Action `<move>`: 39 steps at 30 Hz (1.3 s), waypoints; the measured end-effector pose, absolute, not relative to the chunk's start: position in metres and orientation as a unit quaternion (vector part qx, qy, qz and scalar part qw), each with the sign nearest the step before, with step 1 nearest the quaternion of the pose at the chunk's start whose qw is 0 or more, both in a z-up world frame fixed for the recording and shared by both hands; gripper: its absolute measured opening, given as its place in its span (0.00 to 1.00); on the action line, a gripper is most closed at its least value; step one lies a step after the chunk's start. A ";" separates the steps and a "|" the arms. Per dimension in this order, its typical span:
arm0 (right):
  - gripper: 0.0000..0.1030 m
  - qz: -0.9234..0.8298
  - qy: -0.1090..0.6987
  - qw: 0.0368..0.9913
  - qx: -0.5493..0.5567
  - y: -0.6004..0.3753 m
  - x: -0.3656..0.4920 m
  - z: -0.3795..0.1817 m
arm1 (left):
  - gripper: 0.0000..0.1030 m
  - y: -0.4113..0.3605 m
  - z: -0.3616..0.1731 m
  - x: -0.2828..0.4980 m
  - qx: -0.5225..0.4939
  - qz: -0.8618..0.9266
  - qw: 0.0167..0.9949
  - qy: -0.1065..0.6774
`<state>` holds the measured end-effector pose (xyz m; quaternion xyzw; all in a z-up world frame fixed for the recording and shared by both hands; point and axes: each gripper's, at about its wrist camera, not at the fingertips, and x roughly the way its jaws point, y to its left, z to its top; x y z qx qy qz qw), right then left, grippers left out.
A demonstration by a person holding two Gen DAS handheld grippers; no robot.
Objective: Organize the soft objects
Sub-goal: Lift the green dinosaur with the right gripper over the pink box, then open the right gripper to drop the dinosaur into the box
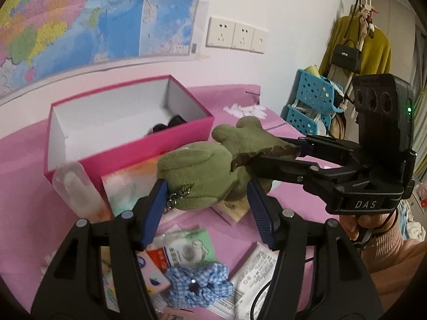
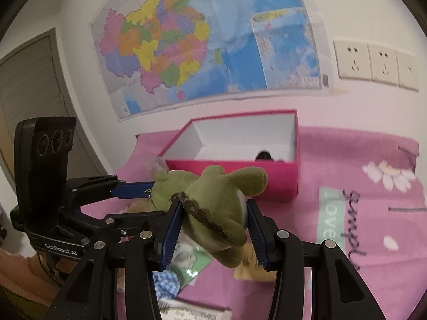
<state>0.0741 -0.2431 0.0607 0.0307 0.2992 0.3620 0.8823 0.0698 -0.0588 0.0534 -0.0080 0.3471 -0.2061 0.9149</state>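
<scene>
While both my grippers clamp the green plush toy [image 1: 197, 176], left gripper [image 1: 205, 208] on its head and right gripper [image 2: 213, 229] on its body, its long axis spans between them; the pink box [image 1: 128, 154] lies at 11 o'clock, beyond my left gripper.

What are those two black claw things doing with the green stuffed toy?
A person is holding a gripper in each hand, and both grip the same green plush toy. The left gripper squeezes its head end, and the right gripper squeezes its body end, so the toy hangs in the air above the pink bedspread. Just behind it sits an open pink cardboard box, with a small dark thing already inside. Packets and a blue checked scrunchie lie below.
</scene>
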 end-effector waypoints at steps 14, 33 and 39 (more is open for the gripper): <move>0.47 0.379 0.269 0.885 0.028 -0.213 0.148 0.092 | 0.61 -0.041 0.081 0.130 -0.002 -0.152 0.930 0.335; 0.47 0.376 0.341 0.860 0.047 -0.158 0.241 0.047 | 0.61 -0.009 0.044 0.217 -0.006 -0.072 0.909 0.411; 0.47 0.359 0.355 0.862 0.047 -0.150 0.251 0.038 | 0.61 -0.009 0.037 0.220 0.008 -0.048 0.907 0.418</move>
